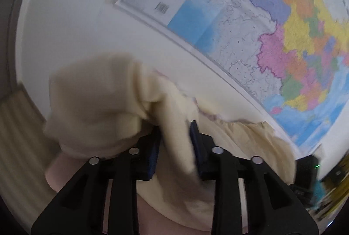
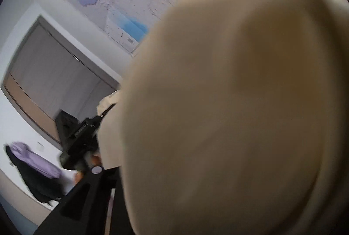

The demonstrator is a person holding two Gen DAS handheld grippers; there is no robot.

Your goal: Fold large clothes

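White wall (image 1: 65, 27), colourful map poster (image 1: 294, 38) taped on it, grey sliding wardrobe doors (image 2: 54, 73).

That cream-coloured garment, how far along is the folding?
Nothing looks folded yet. The cream garment is off any surface, bunched in front of the wall map. In hand: a fold of it sits between the left gripper fingers; whether they pinch it is unclear. The right wrist view is mostly covered by cloth, so the right gripper's jaws are hidden. Left: laying it flat and all the folds.

My left gripper (image 1: 174, 147) fingers (image 1: 196, 143) clamp cream cloth (image 1: 172, 117); right gripper fingers hidden, state undetermined, frame at 7 o'clock.
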